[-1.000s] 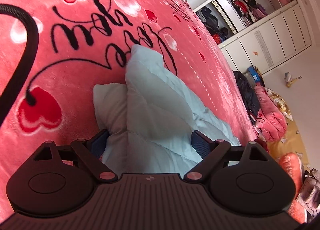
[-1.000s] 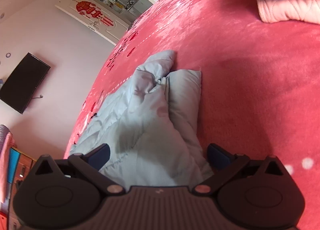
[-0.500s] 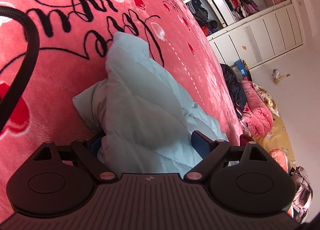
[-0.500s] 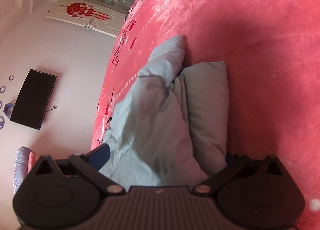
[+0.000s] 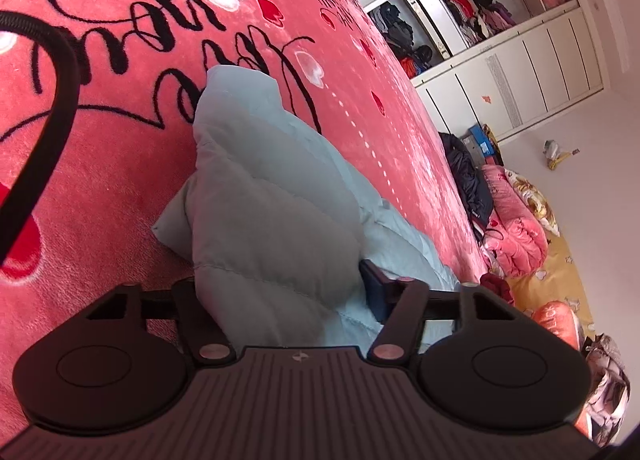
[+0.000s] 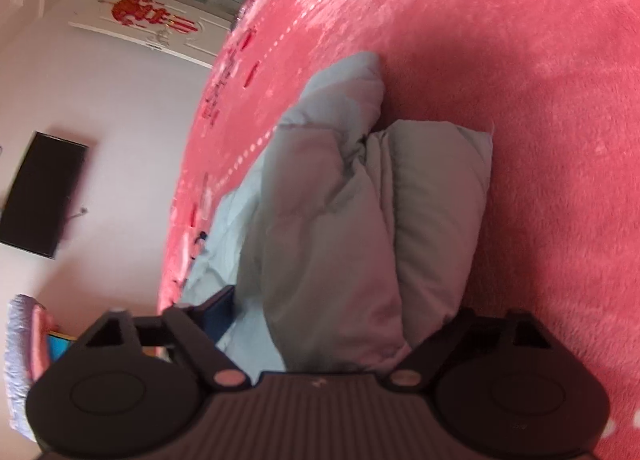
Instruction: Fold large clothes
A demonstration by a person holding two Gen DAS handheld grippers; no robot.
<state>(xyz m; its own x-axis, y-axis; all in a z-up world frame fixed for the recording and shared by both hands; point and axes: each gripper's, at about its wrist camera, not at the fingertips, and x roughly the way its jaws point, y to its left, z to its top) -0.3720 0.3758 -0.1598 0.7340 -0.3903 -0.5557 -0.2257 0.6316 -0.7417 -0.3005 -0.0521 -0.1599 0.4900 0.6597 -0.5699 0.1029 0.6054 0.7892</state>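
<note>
A pale blue padded jacket (image 5: pixel 272 200) lies bunched on a pink plush blanket (image 5: pixel 120 140) printed with hearts and black script. My left gripper (image 5: pixel 280 284) is closing on a thick raised fold of it. The right pad (image 5: pixel 372 288) presses the fold's side and the left finger is hidden behind the fabric. In the right wrist view the jacket (image 6: pixel 332 220) rises in two puffy folds on the blanket (image 6: pixel 540 140). My right gripper (image 6: pixel 340 308) is closing around them. Its left pad (image 6: pixel 218 312) stands a little apart from the fold, and fabric covers its right finger.
A black cable (image 5: pixel 52 120) arcs over the blanket at the left. Beyond the bed edge are a dark garment (image 5: pixel 468 176), pink bedding (image 5: pixel 516 220) on the floor and an open wardrobe (image 5: pixel 500 40). A wall-mounted TV (image 6: pixel 40 196) and a door (image 6: pixel 152 20) show on the other side.
Both grippers have pushed further over the jacket, and their jaws have narrowed around its folds. The right wrist view has rolled, and more fabric fills it.
</note>
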